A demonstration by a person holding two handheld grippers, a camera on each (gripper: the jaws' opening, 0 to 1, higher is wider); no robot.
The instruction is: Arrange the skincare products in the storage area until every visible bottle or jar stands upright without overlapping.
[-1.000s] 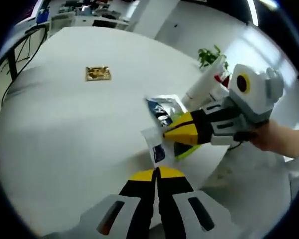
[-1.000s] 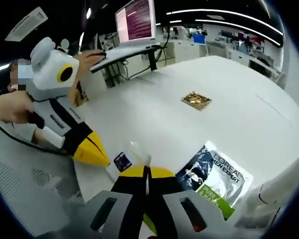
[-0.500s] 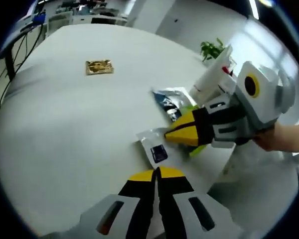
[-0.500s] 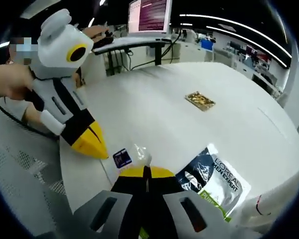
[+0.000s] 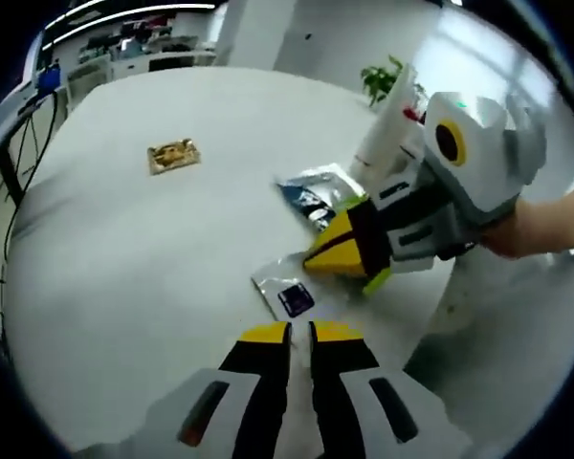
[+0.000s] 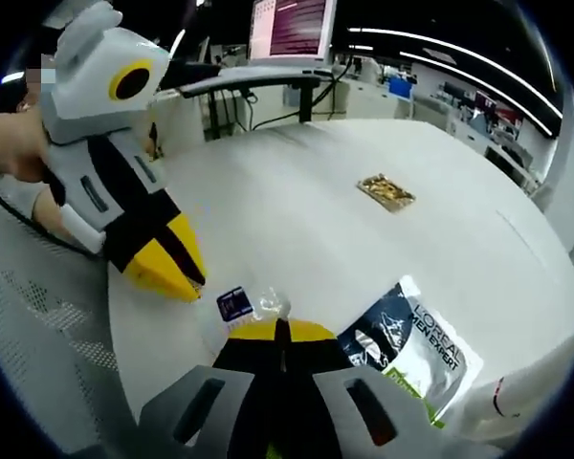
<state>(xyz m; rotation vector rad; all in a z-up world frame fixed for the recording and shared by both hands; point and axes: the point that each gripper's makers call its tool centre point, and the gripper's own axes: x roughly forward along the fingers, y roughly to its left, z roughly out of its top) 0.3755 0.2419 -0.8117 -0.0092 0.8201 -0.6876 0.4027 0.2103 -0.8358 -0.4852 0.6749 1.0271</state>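
An open-plan office: a large round white table [image 6: 297, 229] fills the foreground, and behind it at about 12 o'clock in the right gripper view a lit computer monitor [image 6: 292, 29] stands on a desk [image 6: 258, 78], with rows of further workstations [image 6: 440, 86] toward 2 o'clock under long ceiling strip lights [image 6: 430, 43], and a potted plant [image 5: 375, 81]

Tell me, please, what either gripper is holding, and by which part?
The right gripper pinches the small clear sachet by its edge; the left gripper is slightly open, holding nothing.

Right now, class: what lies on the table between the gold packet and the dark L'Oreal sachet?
Nothing: in the right gripper view, bare white table separates the gold packet from the L'Oreal sachet.
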